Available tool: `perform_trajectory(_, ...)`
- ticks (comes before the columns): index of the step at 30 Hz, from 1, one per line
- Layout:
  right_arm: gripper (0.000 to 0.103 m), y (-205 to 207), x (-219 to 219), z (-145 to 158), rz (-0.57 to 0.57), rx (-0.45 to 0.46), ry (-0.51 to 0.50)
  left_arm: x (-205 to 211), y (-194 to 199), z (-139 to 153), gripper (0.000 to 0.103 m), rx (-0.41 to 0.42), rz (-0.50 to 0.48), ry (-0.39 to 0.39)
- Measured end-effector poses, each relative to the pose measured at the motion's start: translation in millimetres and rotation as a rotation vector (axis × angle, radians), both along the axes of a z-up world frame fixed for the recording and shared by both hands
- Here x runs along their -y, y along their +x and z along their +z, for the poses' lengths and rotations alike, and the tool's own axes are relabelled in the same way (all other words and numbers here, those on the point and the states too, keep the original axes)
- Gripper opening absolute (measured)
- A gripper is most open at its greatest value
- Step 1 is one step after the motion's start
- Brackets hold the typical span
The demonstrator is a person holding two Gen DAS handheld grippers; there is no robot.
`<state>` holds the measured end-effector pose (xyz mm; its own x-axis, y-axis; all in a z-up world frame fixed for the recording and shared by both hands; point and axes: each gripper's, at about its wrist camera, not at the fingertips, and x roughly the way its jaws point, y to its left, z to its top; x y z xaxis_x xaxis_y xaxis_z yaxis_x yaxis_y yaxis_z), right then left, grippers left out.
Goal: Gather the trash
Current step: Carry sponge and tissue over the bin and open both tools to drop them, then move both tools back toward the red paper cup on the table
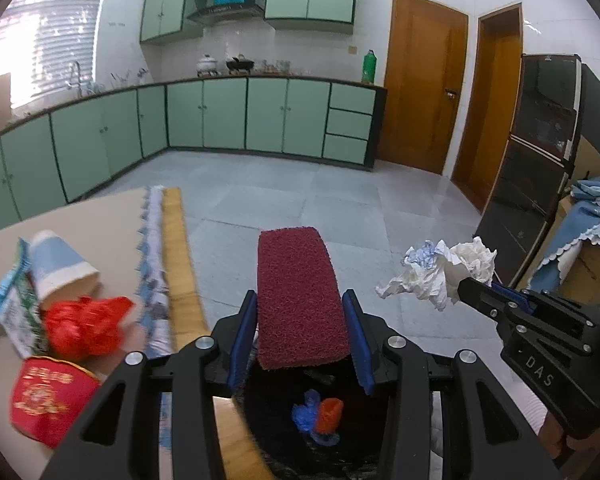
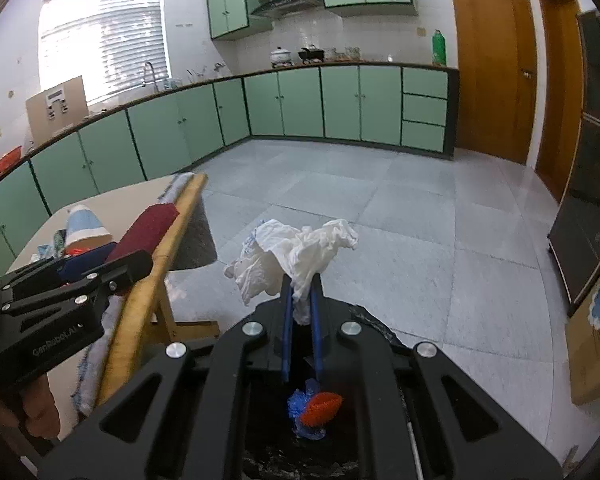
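My left gripper (image 1: 302,320) is shut on a dark red scouring pad (image 1: 300,296) and holds it above a black trash bag (image 1: 284,432) that has blue and orange scraps (image 1: 320,416) in it. My right gripper (image 2: 300,300) is shut on crumpled white paper (image 2: 296,256), also over the bag (image 2: 300,452); the paper shows in the left wrist view (image 1: 440,272). On the table (image 1: 80,216) at left lie a blue paper cup (image 1: 60,268), a red plastic wad (image 1: 84,328), a red packet (image 1: 48,396) and a green wrapper (image 1: 16,308).
The table's wooden edge (image 1: 180,264) with a patterned cloth runs beside the bag. Green kitchen cabinets (image 1: 220,116) line the far walls. A dark cabinet (image 1: 540,152) and boxes with blue cloth (image 1: 588,240) stand at right. Grey tiled floor (image 2: 380,200) lies ahead.
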<state>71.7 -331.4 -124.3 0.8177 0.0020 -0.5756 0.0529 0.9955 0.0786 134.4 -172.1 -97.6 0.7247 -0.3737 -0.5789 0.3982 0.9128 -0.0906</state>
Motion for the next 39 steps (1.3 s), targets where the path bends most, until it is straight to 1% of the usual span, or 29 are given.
perform_trajectory(5,0.008,9,9,-15,-0.024,-0.03,0.008,15,10,-15,0.042,-0.036,-0.027,0.007)
perform_trajectory(6,0.008,10,9,-18,-0.03,-0.037,0.006,19,12,-17,0.042,-0.041,-0.032,0.01)
perform_trajectory(7,0.012,12,11,-21,-0.032,-0.044,0.008,22,14,-19,0.043,-0.051,-0.039,0.013)
perform_trajectory(9,0.013,15,14,-28,-0.042,-0.065,0.009,24,17,-22,0.043,-0.069,-0.046,0.009)
perform_trajectory(10,0.021,18,13,-28,-0.048,-0.073,0.006,24,18,-23,0.044,-0.075,-0.046,0.002)
perform_trajectory(11,0.024,19,14,-29,-0.05,-0.079,0.007,23,19,-23,0.05,-0.082,-0.05,-0.006)
perform_trajectory(12,0.032,19,16,-32,-0.055,-0.084,0.008,22,20,-23,0.053,-0.085,-0.049,-0.015)
perform_trajectory(13,0.044,20,17,-34,-0.06,-0.088,0.007,21,20,-22,0.06,-0.085,-0.047,-0.02)
perform_trajectory(14,0.048,19,16,-36,-0.067,-0.089,0.004,19,20,-22,0.065,-0.087,-0.045,-0.028)
perform_trajectory(16,0.06,18,18,-37,-0.073,-0.086,0.003,16,21,-21,0.066,-0.095,-0.046,-0.042)
perform_trajectory(17,0.064,18,18,-37,-0.082,-0.085,0.0,14,21,-21,0.066,-0.096,-0.044,-0.044)
perform_trajectory(19,0.081,17,18,-36,-0.101,-0.076,-0.008,11,20,-18,0.067,-0.095,-0.038,-0.049)
perform_trajectory(21,0.091,13,18,-33,-0.127,-0.057,-0.024,5,17,-13,0.069,-0.085,-0.029,-0.053)
perform_trajectory(23,0.093,12,16,-29,-0.138,-0.043,-0.034,-2,12,-5,0.073,-0.057,-0.008,-0.046)
perform_trajectory(25,0.096,11,13,-27,-0.137,-0.039,-0.02,-12,7,3,0.075,-0.022,0.02,-0.027)
perform_trajectory(28,0.098,10,6,-21,-0.132,-0.023,0.008,-33,-1,14,0.078,0.029,0.079,0.003)
perform_trajectory(34,0.098,11,-28,-6,-0.078,0.025,0.032,-82,-14,30,0.079,0.08,0.211,0.036)
perform_trajectory(39,0.098,14,-63,5,-0.014,0.053,0.043,-126,-29,33,0.082,0.105,0.305,0.07)
